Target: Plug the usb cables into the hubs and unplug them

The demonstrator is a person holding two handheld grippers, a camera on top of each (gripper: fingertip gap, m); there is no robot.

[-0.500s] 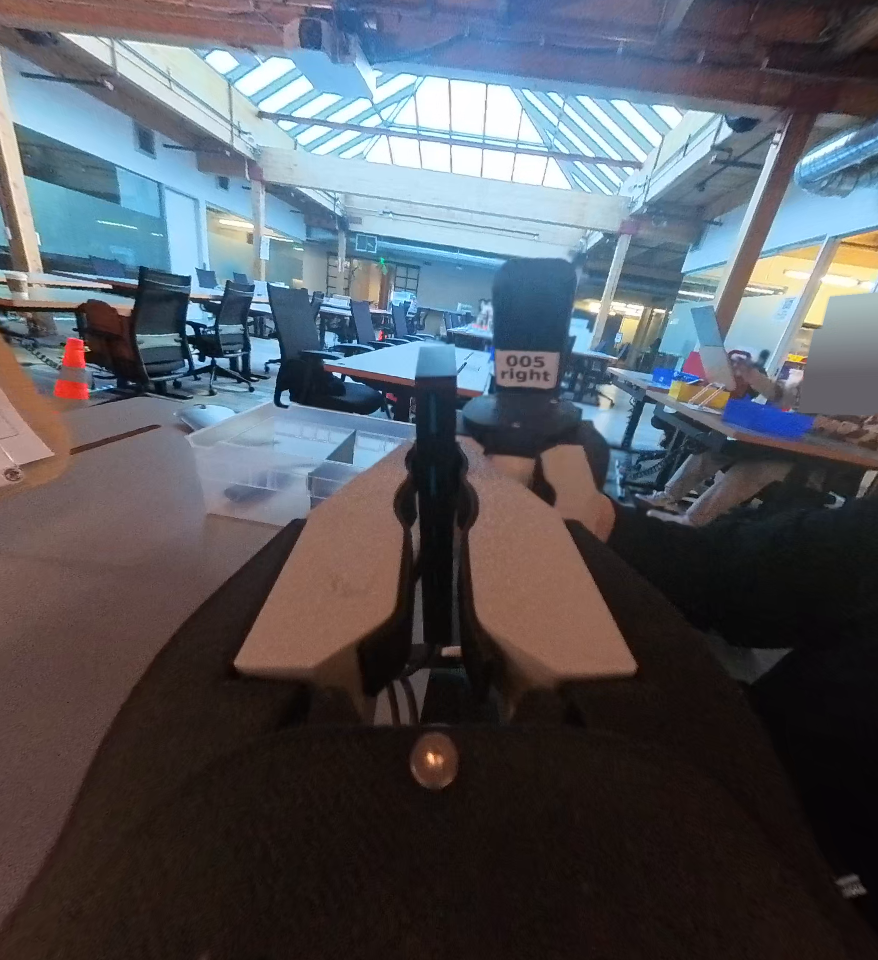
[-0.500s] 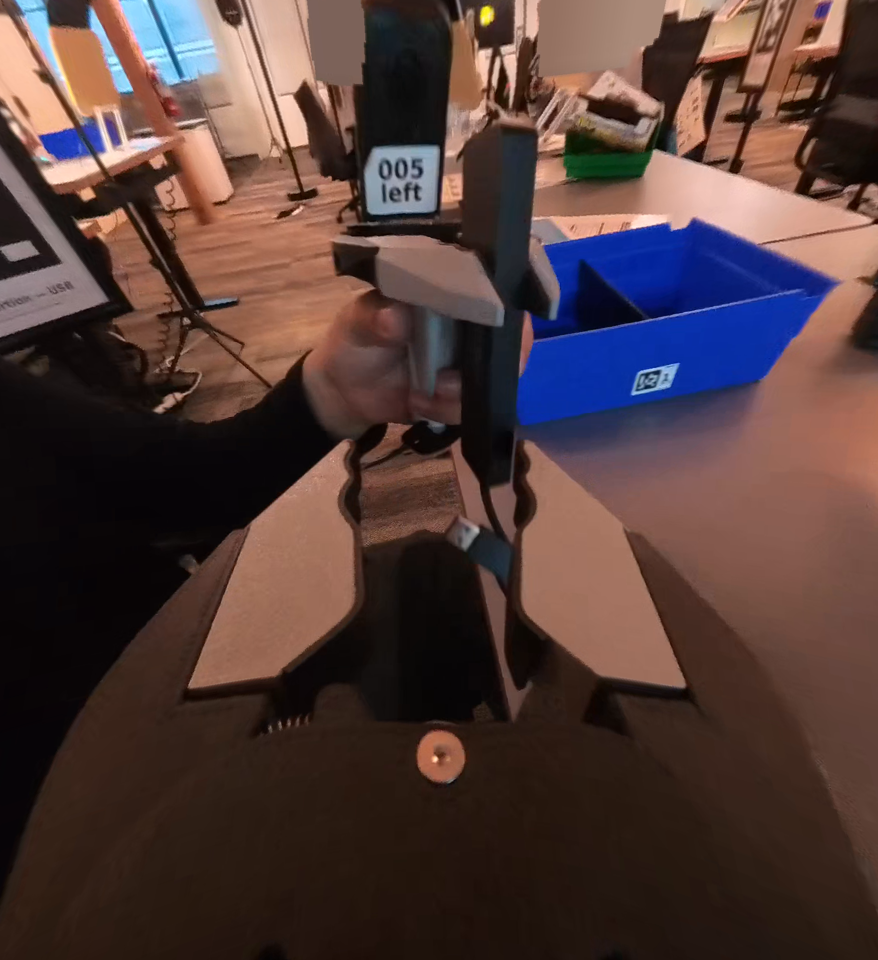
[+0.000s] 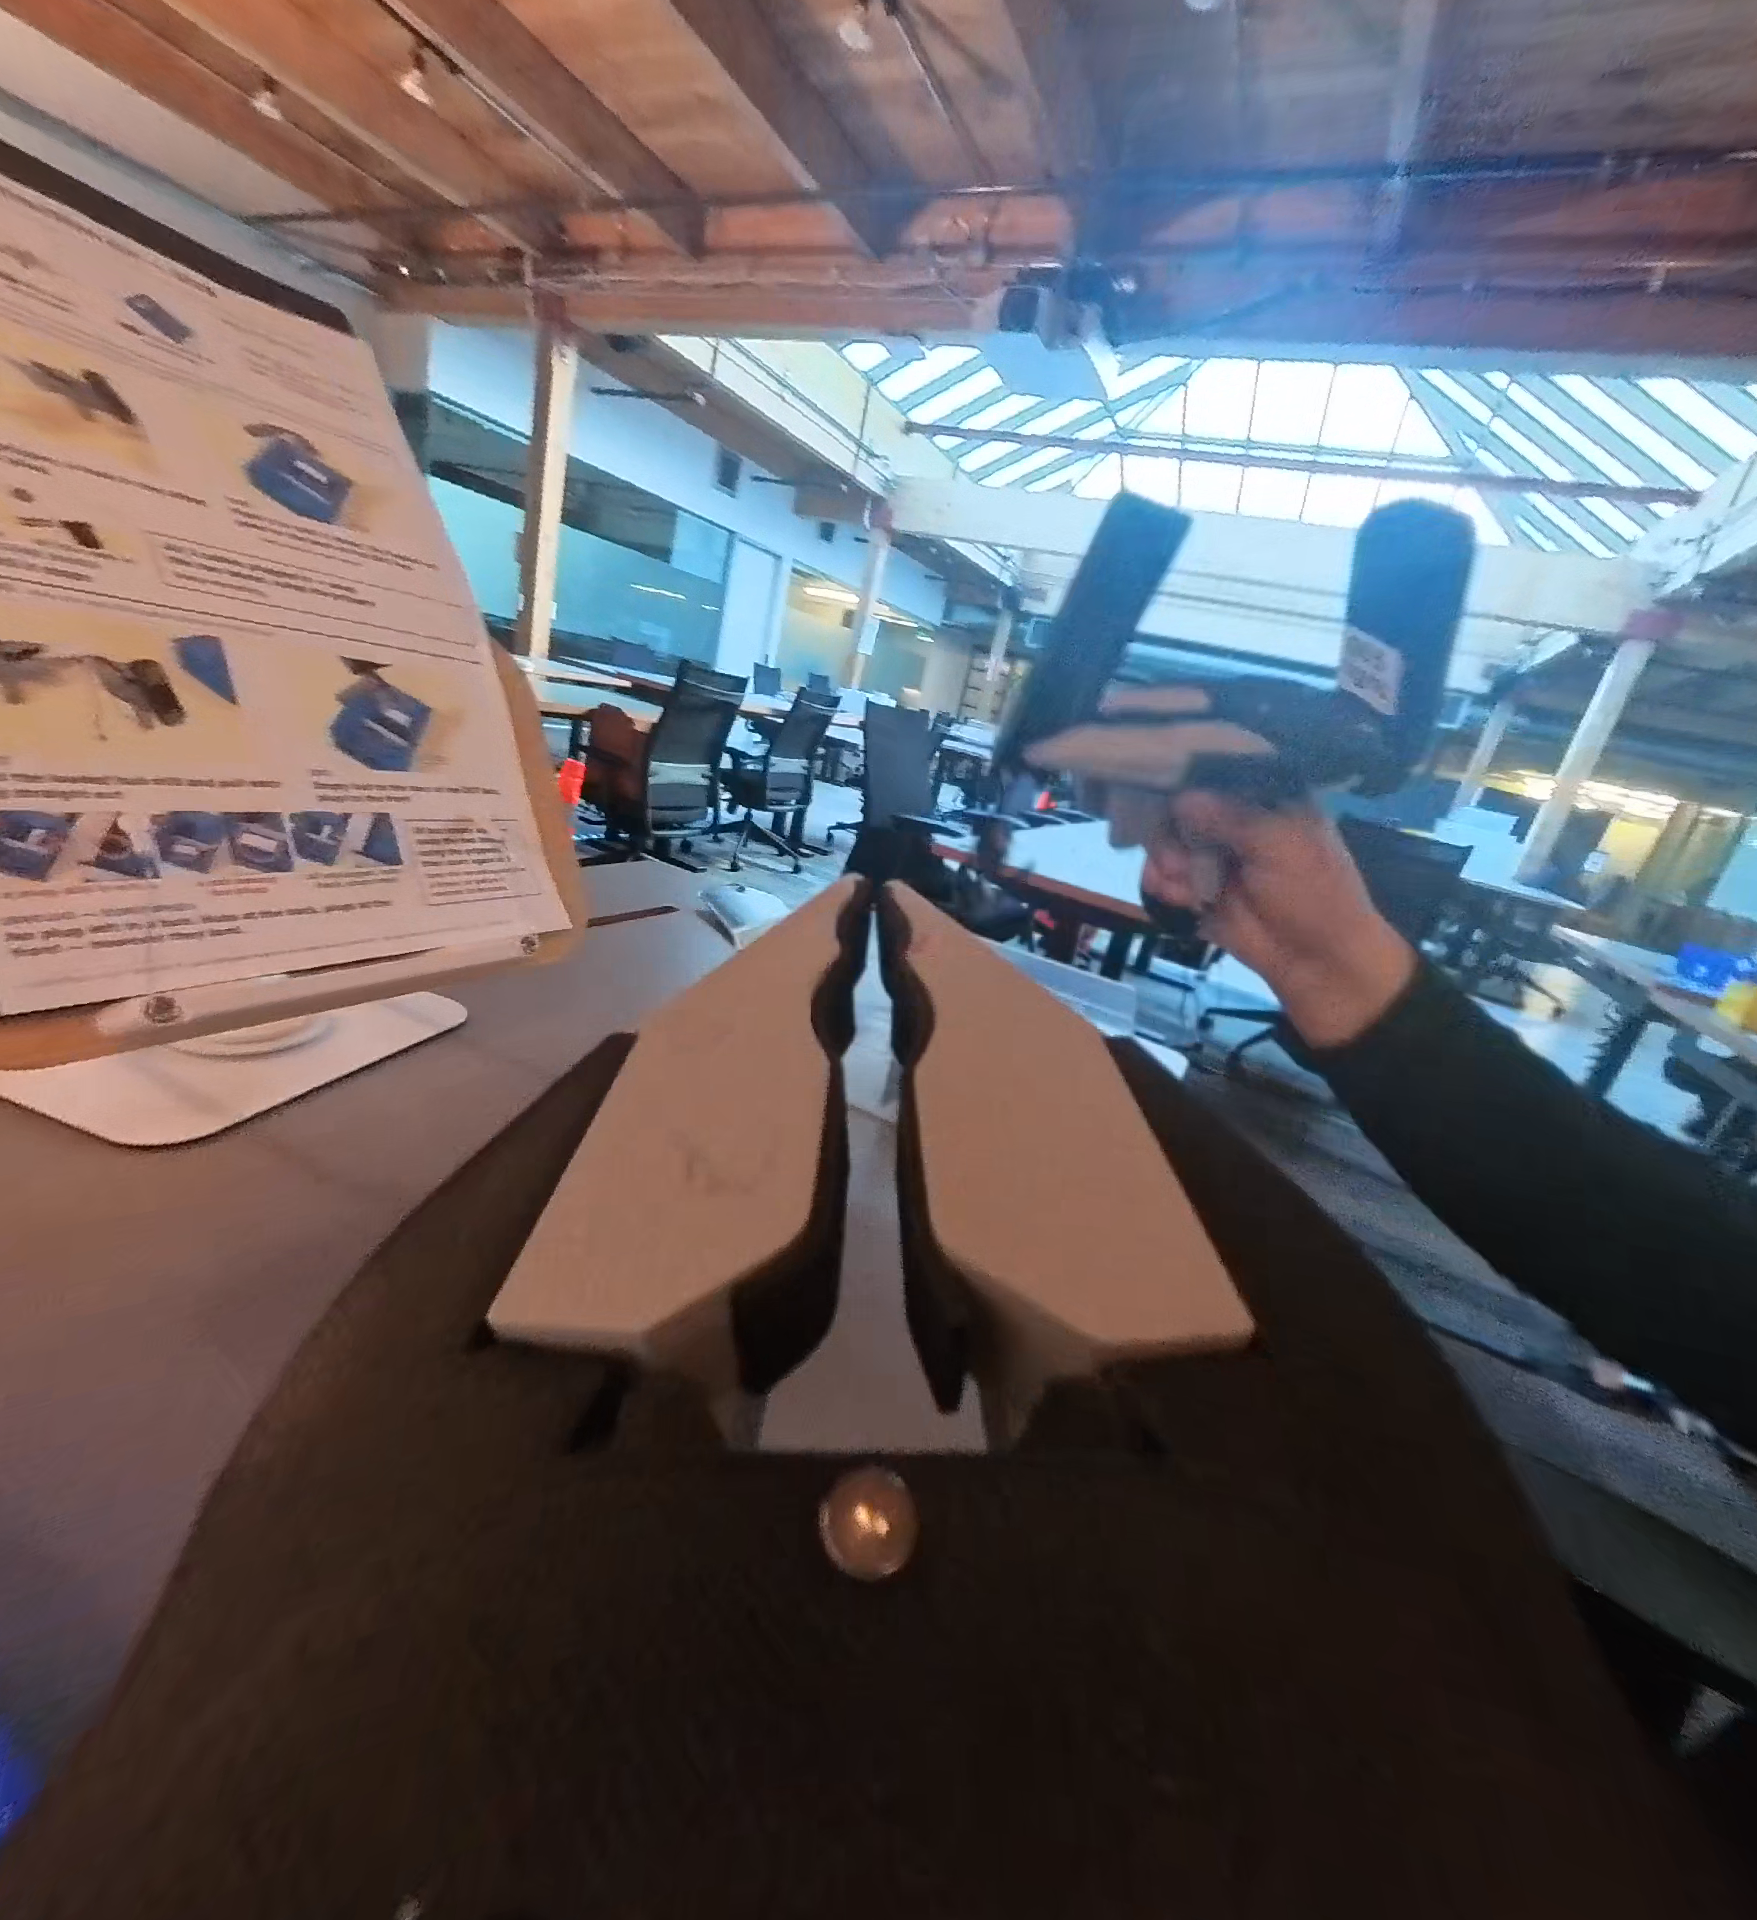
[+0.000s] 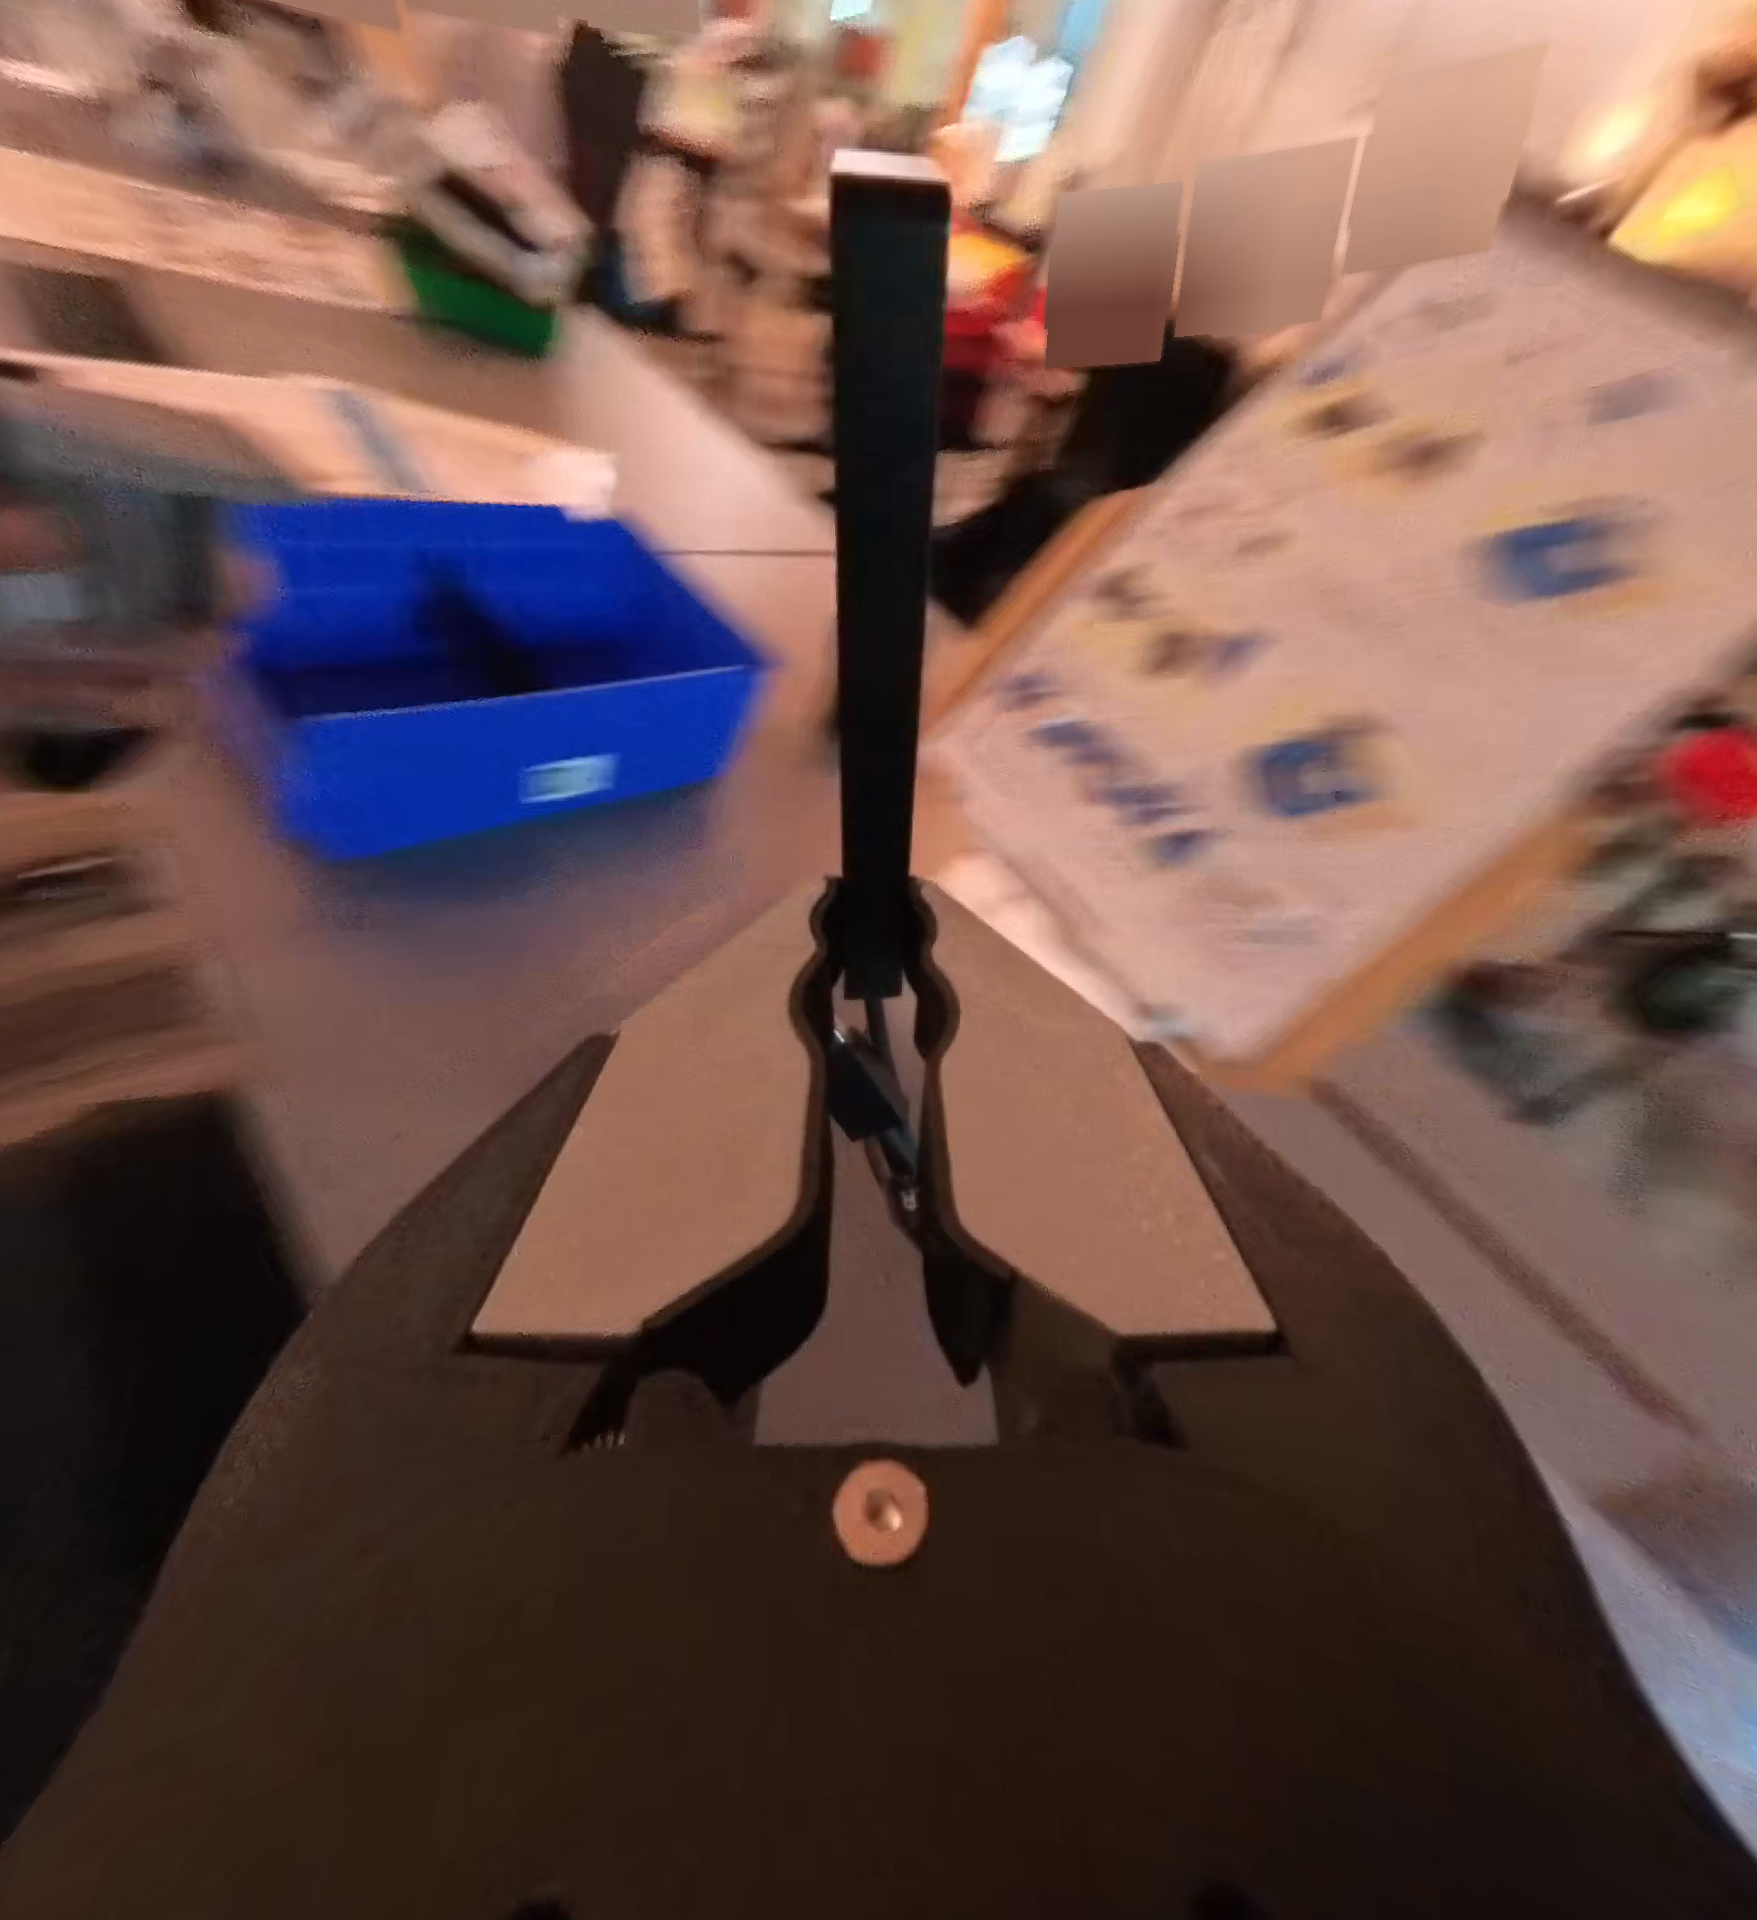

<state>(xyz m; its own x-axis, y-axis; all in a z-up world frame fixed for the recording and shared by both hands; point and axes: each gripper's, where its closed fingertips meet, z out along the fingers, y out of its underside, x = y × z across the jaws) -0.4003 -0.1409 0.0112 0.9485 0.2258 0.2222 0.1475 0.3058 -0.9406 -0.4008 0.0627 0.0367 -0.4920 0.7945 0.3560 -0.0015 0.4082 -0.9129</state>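
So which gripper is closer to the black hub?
Right. The right gripper is clamped on the hub, holding it upright. The left gripper is shut, empty, apart from it.

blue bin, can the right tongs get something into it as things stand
Probably yes. The right tongs are shut on a black hub, and the blue bin sits open-topped on the table ahead to their left with nothing visibly between. Heavy blur hides detail.
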